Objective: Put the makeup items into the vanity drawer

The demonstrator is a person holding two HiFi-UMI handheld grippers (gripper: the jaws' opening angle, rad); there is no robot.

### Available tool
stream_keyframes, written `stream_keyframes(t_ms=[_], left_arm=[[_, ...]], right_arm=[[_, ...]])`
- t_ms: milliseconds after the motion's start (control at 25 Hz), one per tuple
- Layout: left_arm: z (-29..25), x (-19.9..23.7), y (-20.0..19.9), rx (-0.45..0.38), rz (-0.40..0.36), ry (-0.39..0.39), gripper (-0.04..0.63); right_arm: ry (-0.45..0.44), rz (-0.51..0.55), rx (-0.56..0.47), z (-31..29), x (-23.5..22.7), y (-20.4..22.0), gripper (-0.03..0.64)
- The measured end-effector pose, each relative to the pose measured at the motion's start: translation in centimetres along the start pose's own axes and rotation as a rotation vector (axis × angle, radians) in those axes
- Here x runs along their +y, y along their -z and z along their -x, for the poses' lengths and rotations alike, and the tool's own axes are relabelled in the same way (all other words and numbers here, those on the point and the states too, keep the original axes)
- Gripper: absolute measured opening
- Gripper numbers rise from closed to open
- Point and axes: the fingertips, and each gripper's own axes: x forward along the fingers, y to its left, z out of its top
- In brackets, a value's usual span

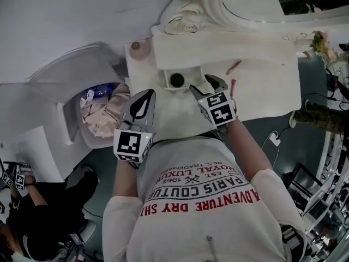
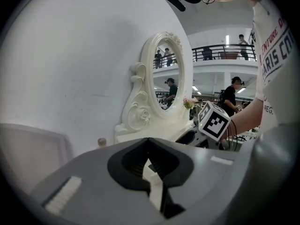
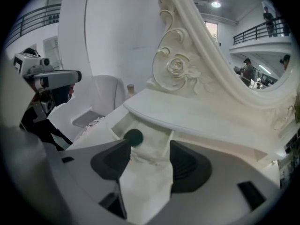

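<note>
1. Makeup items: one dark round piece (image 1: pixel 176 79) lies inside the small open white vanity drawer (image 1: pixel 163 84). Two slim reddish sticks (image 1: pixel 233 67) (image 1: pixel 233 87) lie on the white vanity top (image 1: pixel 267 86), right of the drawer. A small beige-capped jar (image 1: pixel 136 46) stands at the top's far left corner.
2. Right gripper (image 3: pixel 149 146): jaws wide apart and gripping nothing, poised at the drawer mouth. The round piece sits just past its left jaw tip.
3. Left gripper (image 1: pixel 147 97): jaws closed together and empty, held left of the drawer.
4. Step, as judged: the round piece's drop-off is complete, and the task is partway done with the sticks outstanding.
5. Next move calls for lifting the right gripper clear of the drawer and crossing to the nearer stick. The jaws should straddle it crosswise and close low, because a thin stick may roll.
</note>
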Motion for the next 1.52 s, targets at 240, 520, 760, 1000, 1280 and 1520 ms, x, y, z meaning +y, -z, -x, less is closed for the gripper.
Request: stream_keyframes(t_ms=[240,520,760,1000,1280,1520], left_arm=[[-3.9,-3.7,-0.9,0.014,-0.027,0.076,0.009],[-8.3,-8.4,-1.4,0.039,-0.028,0.149,0.009],[-10.7,-10.8,-0.1,0.091,-0.016,0.166,0.009],[-11.8,-11.7,1.0,0.131,-0.013,0.162,0.009],[-12.1,-11.8,1.0,0.126,-0.009,0.145,0.009],[-11.1,-11.3,0.5,0.107,-0.014,0.144,0.009]], right_arm=[[0.083,-0.094,0.014,2.9,-5.3,4.1,0.253],[0.127,-0.185,0.079,4.5,-9.9,9.8,0.247],[0.126,-0.239,0.152,3.6,-12.0,14.2,0.227],[0.121,-0.275,0.169,2.4,-12.7,16.2,0.152],[0.111,-0.282,0.204,2.3,-13.1,16.6,0.052],[0.138,-0.242,0.163,3.6,-13.2,14.6,0.051]])
